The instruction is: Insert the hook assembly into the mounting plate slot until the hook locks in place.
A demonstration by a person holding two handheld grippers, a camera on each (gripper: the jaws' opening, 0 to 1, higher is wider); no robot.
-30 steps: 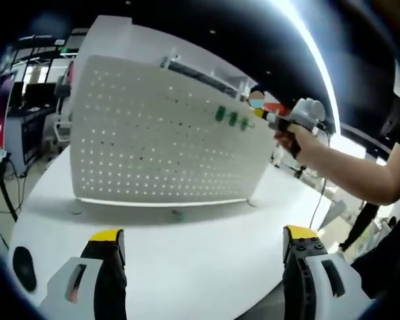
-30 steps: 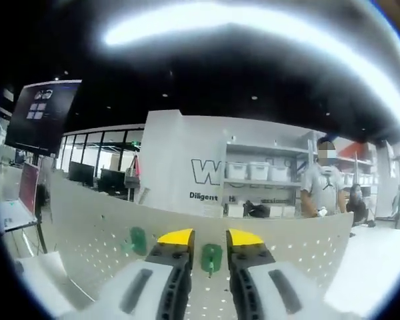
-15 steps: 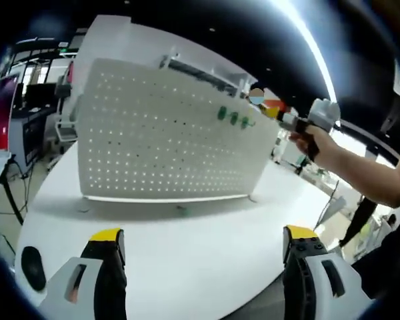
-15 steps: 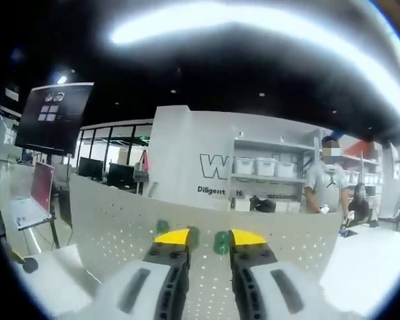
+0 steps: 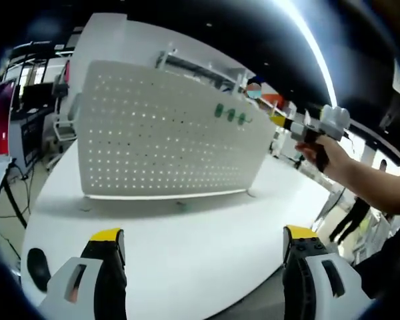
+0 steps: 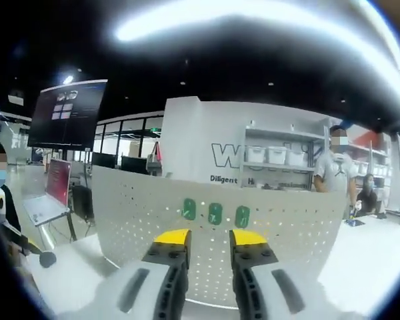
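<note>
A white perforated mounting plate stands upright on a round white table. Three green hook assemblies sit in a row near its upper right. In the right gripper view the same plate faces me with the three green hooks side by side above my jaws. My right gripper is off the plate, its jaws a little apart with nothing between them. It also shows as the right gripper held in a hand beyond the plate's right edge. My left gripper is wide open above the table's near side.
A small black object lies at the table's left edge. A person's forearm reaches in from the right. Behind the plate are shelves, a dark screen, a laptop and standing people.
My right gripper has pulled back from the plate, away from the green hooks, which stay in the plate; all three now show above its jaws. The left gripper stays open.
</note>
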